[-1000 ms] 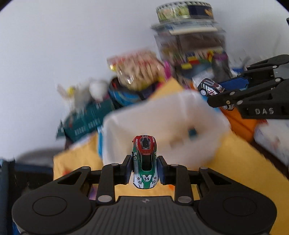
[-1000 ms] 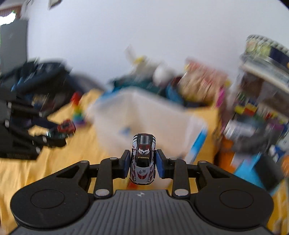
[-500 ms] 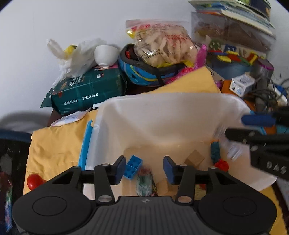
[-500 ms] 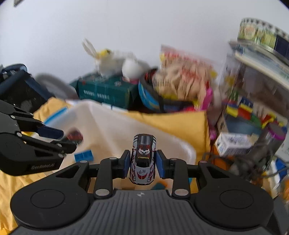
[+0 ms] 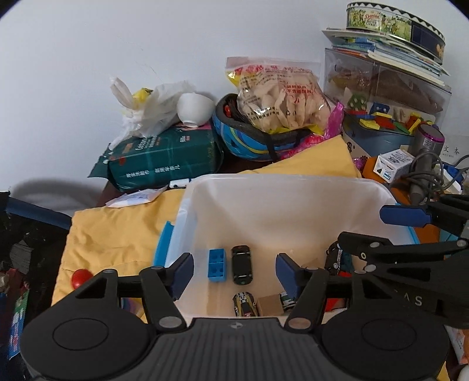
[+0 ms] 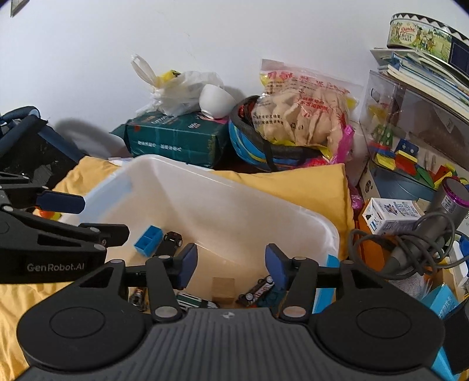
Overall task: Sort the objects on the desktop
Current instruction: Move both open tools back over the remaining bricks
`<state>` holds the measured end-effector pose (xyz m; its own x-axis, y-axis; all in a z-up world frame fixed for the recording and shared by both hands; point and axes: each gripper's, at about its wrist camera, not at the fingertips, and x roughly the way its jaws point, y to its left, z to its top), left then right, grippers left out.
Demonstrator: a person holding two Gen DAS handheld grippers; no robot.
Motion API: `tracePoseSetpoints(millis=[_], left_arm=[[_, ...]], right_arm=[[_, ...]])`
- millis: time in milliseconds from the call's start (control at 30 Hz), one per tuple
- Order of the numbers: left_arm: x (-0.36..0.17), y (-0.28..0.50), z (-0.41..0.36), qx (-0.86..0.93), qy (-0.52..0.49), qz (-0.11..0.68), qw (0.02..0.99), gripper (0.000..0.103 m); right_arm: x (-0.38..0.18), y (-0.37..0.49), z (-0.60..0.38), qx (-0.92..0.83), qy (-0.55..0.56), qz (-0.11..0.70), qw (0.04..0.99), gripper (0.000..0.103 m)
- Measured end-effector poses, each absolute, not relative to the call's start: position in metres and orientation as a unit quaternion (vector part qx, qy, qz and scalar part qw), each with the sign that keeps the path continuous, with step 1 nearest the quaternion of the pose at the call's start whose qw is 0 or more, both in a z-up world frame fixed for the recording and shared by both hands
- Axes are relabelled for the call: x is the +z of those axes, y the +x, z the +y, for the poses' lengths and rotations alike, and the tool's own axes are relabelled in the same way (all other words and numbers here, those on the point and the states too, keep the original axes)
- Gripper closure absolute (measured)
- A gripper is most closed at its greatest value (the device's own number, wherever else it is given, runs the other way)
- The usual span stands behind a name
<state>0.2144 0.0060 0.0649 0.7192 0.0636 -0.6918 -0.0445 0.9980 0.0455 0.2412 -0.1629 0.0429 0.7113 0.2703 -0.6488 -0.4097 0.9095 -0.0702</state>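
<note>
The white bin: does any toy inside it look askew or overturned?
Yes. In the white bin, one toy car near the right wall lies on its side with wheels showing. The black car and blue brick lie flat.

In the white bin (image 5: 293,187) we count four toy cars (image 5: 241,263), one blue brick (image 5: 217,264) and one wooden cube (image 5: 270,304). At upper right of the frame stands one round tin (image 5: 392,19).
</note>
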Motion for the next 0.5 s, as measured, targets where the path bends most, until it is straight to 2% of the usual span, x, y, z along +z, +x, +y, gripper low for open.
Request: tracePoseSetpoints(millis=[300,500], left_arm=[[0.074,0.161,0.019,0.036,0.005,0.362,0.932,0.035],[0.048,0.106,0.043,0.06,-0.019,0.384,0.921,0.033]], right_arm=[[0.059,0.219,-0.161,0.194,-0.095,0.315,0.924,0.041],[0.06,0.186,-0.162,0.232,-0.09,0.307,0.919,0.041]])
